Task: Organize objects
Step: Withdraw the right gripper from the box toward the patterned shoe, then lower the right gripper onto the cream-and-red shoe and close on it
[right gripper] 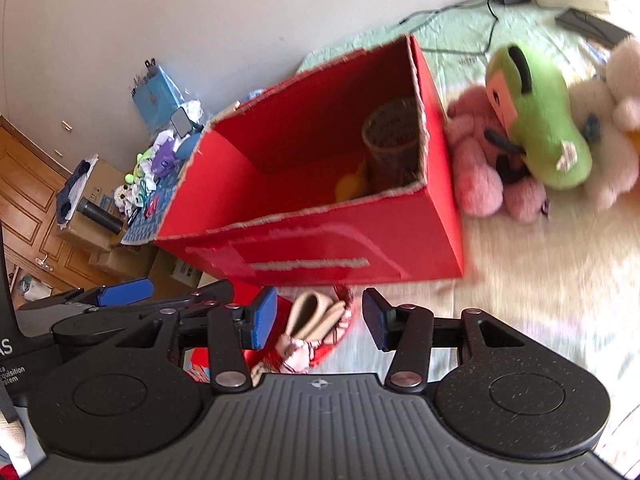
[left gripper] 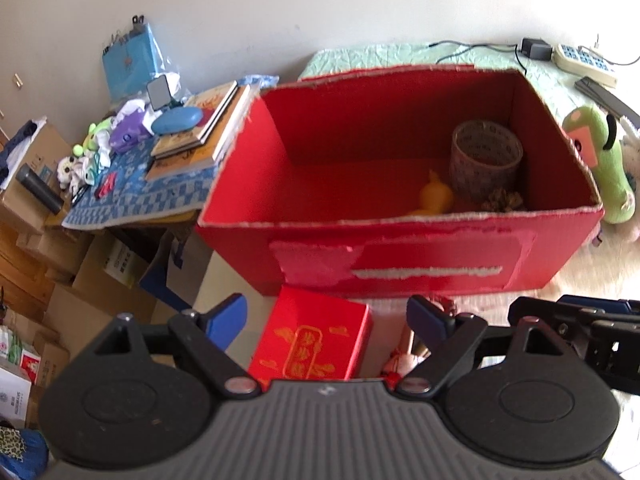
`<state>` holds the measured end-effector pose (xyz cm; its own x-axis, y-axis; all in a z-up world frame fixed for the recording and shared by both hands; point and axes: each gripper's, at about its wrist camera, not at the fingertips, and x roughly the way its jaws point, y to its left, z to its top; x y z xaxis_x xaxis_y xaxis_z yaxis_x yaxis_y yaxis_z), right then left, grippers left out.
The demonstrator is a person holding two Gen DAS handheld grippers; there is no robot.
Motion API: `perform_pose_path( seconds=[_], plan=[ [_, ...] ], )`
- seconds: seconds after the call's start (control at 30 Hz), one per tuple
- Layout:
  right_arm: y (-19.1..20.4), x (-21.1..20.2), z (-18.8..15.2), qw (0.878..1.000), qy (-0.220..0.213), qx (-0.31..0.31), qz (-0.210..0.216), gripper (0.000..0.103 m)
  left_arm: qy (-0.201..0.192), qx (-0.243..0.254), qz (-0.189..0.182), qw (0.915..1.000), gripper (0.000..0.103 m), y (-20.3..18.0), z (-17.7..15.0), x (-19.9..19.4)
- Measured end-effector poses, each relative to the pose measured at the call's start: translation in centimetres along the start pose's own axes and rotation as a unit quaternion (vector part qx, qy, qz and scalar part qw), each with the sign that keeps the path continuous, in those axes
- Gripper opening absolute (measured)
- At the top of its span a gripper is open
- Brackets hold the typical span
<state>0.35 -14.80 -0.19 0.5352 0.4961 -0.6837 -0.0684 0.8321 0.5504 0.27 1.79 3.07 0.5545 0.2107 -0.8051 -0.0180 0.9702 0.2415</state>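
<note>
Red carton [left gripper: 400,248] sits at twelve o'clock from both your grippers. Your left gripper [left gripper: 326,314] gapes empty over a small red box [left gripper: 316,340]; your right gripper [right gripper: 320,320] stands open above a doll [right gripper: 316,320], not touching it.

A power strip [left gripper: 585,63] and adapter [left gripper: 535,48] lie apart.
</note>
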Motion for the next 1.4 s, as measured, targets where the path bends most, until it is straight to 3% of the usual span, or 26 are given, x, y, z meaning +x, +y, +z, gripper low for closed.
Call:
perform_pose_path(
  seconds=[0.67, 0.87, 1.2, 1.4],
  plan=[
    [-3.3, 1.6, -1.7, 0.995, 0.066, 0.077, 0.021, 0.056, 0.044, 0.019, -0.033, 0.9983, 0.088, -0.9, -2.8, 2.4],
    [-3.9, 2.3, -1.5, 0.991, 0.08, 0.099, 0.032, 0.055, 0.043, 0.026, -0.072, 0.9962, 0.086, 0.1, -4.4, 2.7],
    [-2.9, 4.1, -1.4, 0.988, 0.105, 0.1, 0.049, 0.055, 0.037, 0.014, -0.185, 0.9819, 0.076, 0.8, -6.3, 2.5],
    [-2.5, 5.3, -1.3, 0.987, 0.118, 0.099, 0.051, 0.055, 0.041, 0.017, -0.198, 0.9792, 0.075, 0.1, -6.6, 3.7]
  ],
)
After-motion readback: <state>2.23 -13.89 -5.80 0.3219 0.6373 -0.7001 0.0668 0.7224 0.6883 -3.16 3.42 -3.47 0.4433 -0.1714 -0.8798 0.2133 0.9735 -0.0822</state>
